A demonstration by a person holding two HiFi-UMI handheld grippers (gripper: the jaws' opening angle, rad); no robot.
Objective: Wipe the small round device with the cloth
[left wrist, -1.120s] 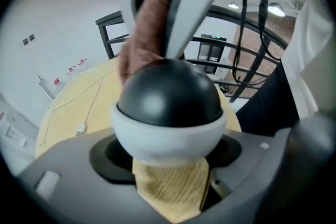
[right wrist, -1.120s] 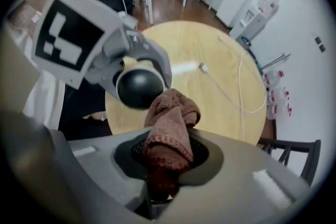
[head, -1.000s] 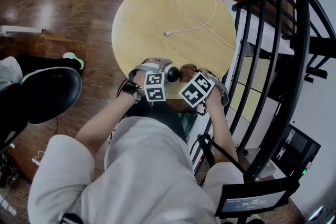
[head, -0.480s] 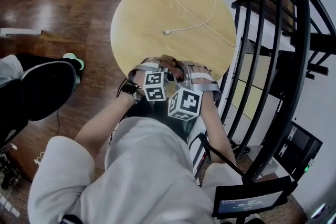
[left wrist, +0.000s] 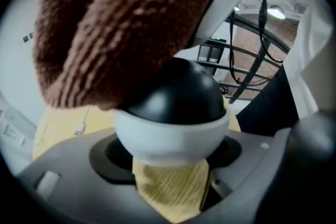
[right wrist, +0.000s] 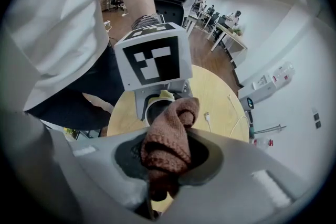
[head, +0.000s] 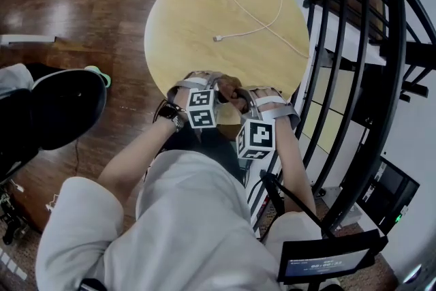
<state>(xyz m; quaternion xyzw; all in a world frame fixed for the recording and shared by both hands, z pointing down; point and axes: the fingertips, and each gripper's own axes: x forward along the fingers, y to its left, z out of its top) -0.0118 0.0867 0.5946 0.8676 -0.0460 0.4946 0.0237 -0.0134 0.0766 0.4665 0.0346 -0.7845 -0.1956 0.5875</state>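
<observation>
**A:** What's different from a second ago?

**B:** The right claw (head: 240, 100) has rolled over and drawn back toward the person. Its marker cube (head: 255, 140) sat level with the left one before and now lies nearer the lap. The left claw (head: 212, 92) hasn't budged.

**A:** And the cloth?

**B:** A second ago the cloth (left wrist: 121, 34) was beside the device, and the black top was in plain sight from above. Now it's bunched over the top, and the head view shows none of the black.

**A:** So a wipe is under way?

**B:** I'd say so, a stroke across the dome, partway through. The cloth isn't touching the white part right now, so there's likely more to do.

**A:** How are the claws gripping?

**B:** The left claw's jaws stand wide and clamp the device (left wrist: 170, 126) by its white lower half. The right claw's jaws are closed on a thick fold of the cloth, which sticks out past them.

**A:** Where's the device?

**B:** It's in the left claw, over the near edge of the round table (head: 204, 24), well apart from the white cable (head: 253, 7) farther back.

**A:** How does it look?

**B:** It's a small ball shape, with a glossy black dome on top, a matte white bowl below and a clean seam between them. The brown, coarse-knit cloth rests against the upper left of the dome. I see no smears on the part that shows
</observation>
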